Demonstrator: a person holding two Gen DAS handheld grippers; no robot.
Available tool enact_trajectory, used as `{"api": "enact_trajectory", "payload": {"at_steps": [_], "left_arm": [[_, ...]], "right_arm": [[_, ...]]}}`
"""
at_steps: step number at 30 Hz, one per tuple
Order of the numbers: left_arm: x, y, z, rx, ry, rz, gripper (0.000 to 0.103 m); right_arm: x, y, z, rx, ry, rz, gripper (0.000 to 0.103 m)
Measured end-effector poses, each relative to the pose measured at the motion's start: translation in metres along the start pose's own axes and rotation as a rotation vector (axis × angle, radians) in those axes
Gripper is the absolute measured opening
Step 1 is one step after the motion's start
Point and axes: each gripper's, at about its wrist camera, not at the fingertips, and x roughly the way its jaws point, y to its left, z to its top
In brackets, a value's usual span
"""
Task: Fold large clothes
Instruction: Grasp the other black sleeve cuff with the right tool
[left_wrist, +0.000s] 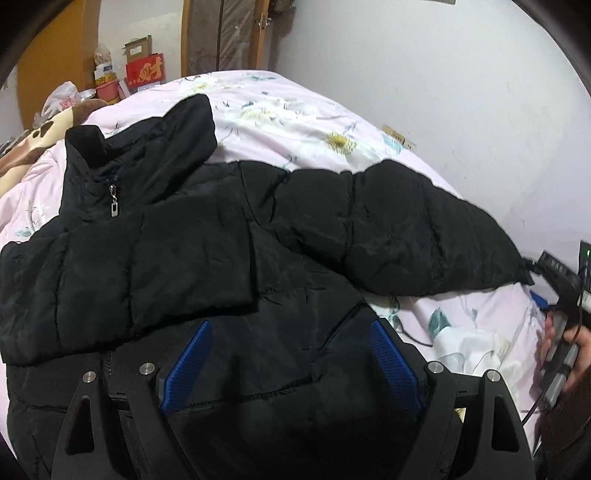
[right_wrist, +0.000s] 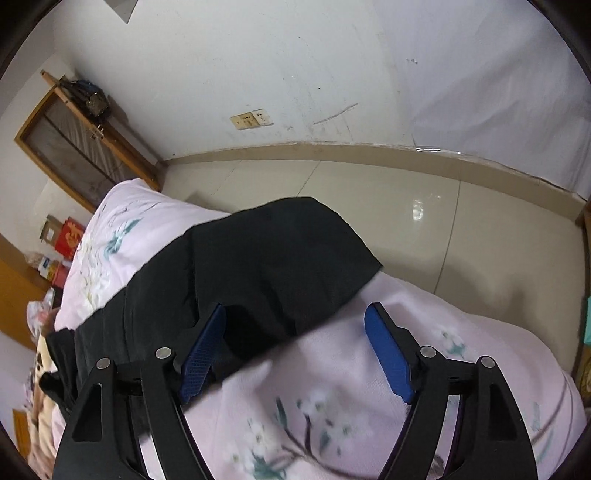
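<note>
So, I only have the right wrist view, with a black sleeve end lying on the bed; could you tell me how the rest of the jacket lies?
Observer: The other sleeve is folded across the front of the jacket.
Operator: Thank you. Does it look zipped?
Observer: It seems so. The zipper pull hangs just below the collar.
Operator: And where is the left gripper?
Observer: The left gripper is open over the jacket's lower front, with nothing pinched in it.
</note>
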Motion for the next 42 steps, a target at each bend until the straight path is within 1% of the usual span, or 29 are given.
{"api": "enact_trajectory", "payload": {"at_steps": [2,4,5,6,9,10,11,13,16,18,20,22,26,29,32,35,38,42], "left_arm": [[0.003,0.004,-0.002,0.000,0.011,0.016,0.087],[0.006,0.013,-0.002,-0.021,0.021,0.030,0.087],[0.006,0.016,-0.002,-0.030,0.024,0.033,0.087],[0.005,0.021,-0.002,-0.038,0.026,0.036,0.087],[0.002,0.034,-0.003,-0.038,0.020,0.065,0.087],[0.000,0.036,-0.003,-0.036,0.016,0.071,0.087],[-0.002,0.041,-0.003,-0.038,0.012,0.079,0.087],[-0.008,0.050,-0.004,-0.053,0.008,0.078,0.087],[-0.016,0.061,-0.004,-0.080,-0.006,0.085,0.087],[-0.023,0.068,-0.004,-0.092,-0.017,0.088,0.087],[-0.030,0.074,-0.005,-0.101,-0.029,0.086,0.087],[-0.036,0.079,-0.005,-0.111,-0.039,0.096,0.087],[-0.050,0.092,-0.006,-0.141,-0.059,0.091,0.087],[-0.057,0.103,-0.008,-0.163,-0.070,0.092,0.087],[-0.062,0.116,-0.009,-0.199,-0.075,0.088,0.087],[-0.068,0.133,-0.010,-0.241,-0.086,0.075,0.087],[-0.076,0.150,-0.010,-0.268,-0.102,0.070,0.087],[-0.086,0.177,-0.011,-0.318,-0.120,0.067,0.087]], "right_arm": [[0.006,0.002,0.004,-0.004,0.009,0.003,0.077],[0.011,0.001,0.006,0.003,0.007,0.028,0.077],[0.013,0.002,0.007,0.002,0.015,0.023,0.076],[0.013,0.004,0.007,-0.004,0.008,0.024,0.073],[0.009,0.012,0.007,-0.037,-0.007,0.034,0.042],[0.008,0.015,0.007,-0.041,-0.006,0.046,0.027],[0.007,0.017,0.008,-0.050,-0.012,0.040,0.020],[-0.002,0.023,0.008,-0.082,-0.041,0.040,0.012],[-0.017,0.032,0.009,-0.100,-0.079,0.060,0.010],[-0.032,0.042,0.009,-0.141,-0.111,0.077,0.009],[-0.048,0.058,0.008,-0.196,-0.145,0.096,0.009],[-0.063,0.075,0.007,-0.242,-0.168,0.136,0.009],[-0.085,0.109,0.000,-0.324,-0.200,0.192,0.009],[-0.095,0.131,-0.009,-0.362,-0.189,0.262,0.009],[-0.102,0.154,-0.022,-0.374,-0.153,0.375,0.009],[-0.107,0.189,-0.043,-0.467,-0.137,0.432,0.009],[-0.109,0.226,-0.066,-0.540,-0.096,0.520,0.009],[-0.109,0.269,-0.096,-0.629,-0.075,0.571,0.009]]}}
